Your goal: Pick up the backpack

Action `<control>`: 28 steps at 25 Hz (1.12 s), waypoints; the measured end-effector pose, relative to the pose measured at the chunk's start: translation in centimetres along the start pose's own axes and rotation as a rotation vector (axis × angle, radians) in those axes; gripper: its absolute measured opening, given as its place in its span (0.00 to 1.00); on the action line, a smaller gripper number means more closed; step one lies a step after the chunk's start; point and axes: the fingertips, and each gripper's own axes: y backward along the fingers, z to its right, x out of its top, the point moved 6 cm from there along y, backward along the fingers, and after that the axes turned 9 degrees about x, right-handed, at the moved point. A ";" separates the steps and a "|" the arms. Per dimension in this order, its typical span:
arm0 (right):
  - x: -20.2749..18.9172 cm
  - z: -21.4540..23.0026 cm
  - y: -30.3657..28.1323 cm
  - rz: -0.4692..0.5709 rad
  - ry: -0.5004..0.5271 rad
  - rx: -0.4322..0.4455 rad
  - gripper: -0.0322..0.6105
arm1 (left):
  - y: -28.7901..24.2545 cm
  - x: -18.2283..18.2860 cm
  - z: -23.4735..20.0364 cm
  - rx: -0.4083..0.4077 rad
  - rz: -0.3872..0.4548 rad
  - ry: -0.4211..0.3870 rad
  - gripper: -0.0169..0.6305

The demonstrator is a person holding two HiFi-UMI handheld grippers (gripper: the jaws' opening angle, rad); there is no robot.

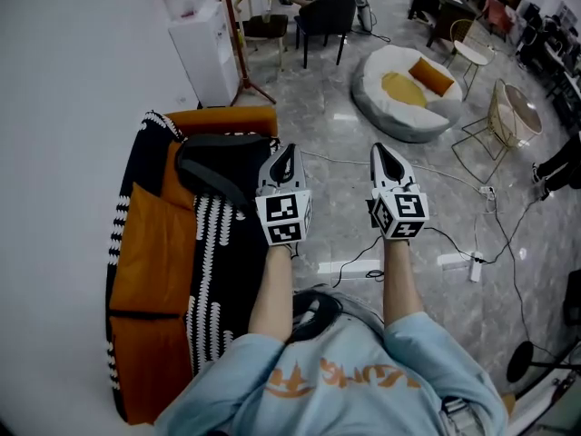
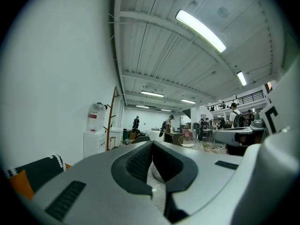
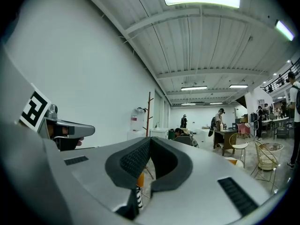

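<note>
A black backpack (image 1: 216, 173) lies on an orange sofa (image 1: 154, 243) draped with a black-and-white blanket, against the wall at the left of the head view. My left gripper (image 1: 286, 151) is held level just to the right of the backpack, its jaws shut with nothing between them. My right gripper (image 1: 386, 151) is beside it over the grey floor, also shut and empty. In the left gripper view the shut jaws (image 2: 152, 145) point across the room, with a corner of the blanket (image 2: 33, 171) at the lower left. The right gripper view shows its shut jaws (image 3: 150, 140) and the left gripper (image 3: 61, 131).
A white water dispenser (image 1: 204, 48) and a wooden coat stand (image 1: 240, 48) are beyond the sofa. A beanbag (image 1: 404, 94), dark chairs (image 1: 324, 16) and a wire chair (image 1: 510, 116) stand farther off. Cables and a power strip (image 1: 458, 262) lie on the floor to the right.
</note>
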 end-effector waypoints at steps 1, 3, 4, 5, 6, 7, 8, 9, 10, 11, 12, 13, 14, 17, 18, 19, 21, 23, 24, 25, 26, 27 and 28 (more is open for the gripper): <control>-0.1 -0.3 -0.3 -0.002 0.002 0.006 0.04 | 0.0 -0.2 -0.6 0.007 -0.004 0.009 0.06; -0.4 -0.9 -0.9 -0.009 0.005 0.019 0.04 | -0.2 -0.8 -1.5 0.021 -0.019 0.027 0.06; -0.6 -1.1 -1.2 -0.016 0.006 0.023 0.04 | -0.3 -1.1 -1.9 0.026 -0.029 0.035 0.06; -0.8 -1.2 -1.3 -0.023 0.005 0.024 0.04 | -0.4 -1.3 -2.2 0.030 -0.039 0.041 0.06; -1.1 -1.2 -1.4 -0.030 0.002 0.023 0.04 | -0.4 -1.6 -2.4 0.031 -0.046 0.047 0.06; -1.3 -1.3 -1.4 -0.035 -0.003 0.020 0.04 | -0.3 -1.8 -2.7 0.029 -0.046 0.053 0.06; -1.4 -1.3 -1.6 -0.038 -0.008 0.017 0.04 | -0.2 -1.9 -2.9 0.025 -0.043 0.060 0.06; -1.5 -1.4 -1.8 -0.039 -0.009 0.017 0.04 | -0.2 -1.9 -3.2 0.022 -0.038 0.065 0.06; -1.5 -1.6 -2.1 -0.040 -0.008 0.021 0.04 | -0.2 -2.0 -3.6 0.022 -0.037 0.067 0.06; -1.5 -1.9 -2.5 -0.041 -0.004 0.028 0.04 | -0.3 -2.0 -3.9 0.025 -0.038 0.068 0.06; -1.5 -2.2 -2.8 -0.043 -0.001 0.036 0.04 | -0.3 -2.2 -4.3 0.029 -0.040 0.070 0.06; -1.4 -2.4 -3.2 -0.045 0.003 0.044 0.04 | -0.4 -2.2 -4.6 0.034 -0.040 0.073 0.06; -1.3 -2.6 -3.4 -0.045 0.009 0.051 0.04 | -0.5 -2.2 -4.9 0.038 -0.038 0.078 0.06; -0.6 -2.4 -4.2 -0.036 0.023 0.059 0.04 | -1.0 -1.8 -5.3 0.041 -0.020 0.084 0.06; -0.4 -2.3 -4.5 -0.031 0.024 0.059 0.04 | -1.2 -1.7 -5.5 0.041 -0.015 0.083 0.06; -0.3 -2.2 -4.8 -0.026 0.024 0.058 0.04 | -1.4 -1.6 -5.7 0.041 -0.012 0.082 0.06; -0.1 -2.1 -5.5 -0.019 0.027 0.061 0.04 | -1.8 -1.6 -6.3 0.047 -0.005 0.082 0.06; 0.1 -2.1 -6.3 -0.015 0.033 0.069 0.04 | -2.3 -1.4 -6.9 0.056 0.001 0.087 0.06; 0.2 -2.1 -6.7 -0.012 0.036 0.074 0.04 | -2.5 -1.4 -7.1 0.059 0.003 0.087 0.06; 0.2 -2.1 -7.2 -0.011 0.037 0.078 0.04 | -2.9 -1.3 -7.3 0.060 0.005 0.085 0.06; 0.2 -1.9 -7.6 -0.010 0.035 0.080 0.04 | -3.2 -1.3 -7.4 0.059 0.006 0.082 0.06; 0.1 -1.7 -8.0 -0.010 0.033 0.082 0.04 | -3.7 -1.3 -7.5 0.059 0.005 0.077 0.06; -0.1 -1.5 -8.4 -0.010 0.030 0.084 0.04 | -4.1 -1.4 -7.5 0.060 0.003 0.074 0.06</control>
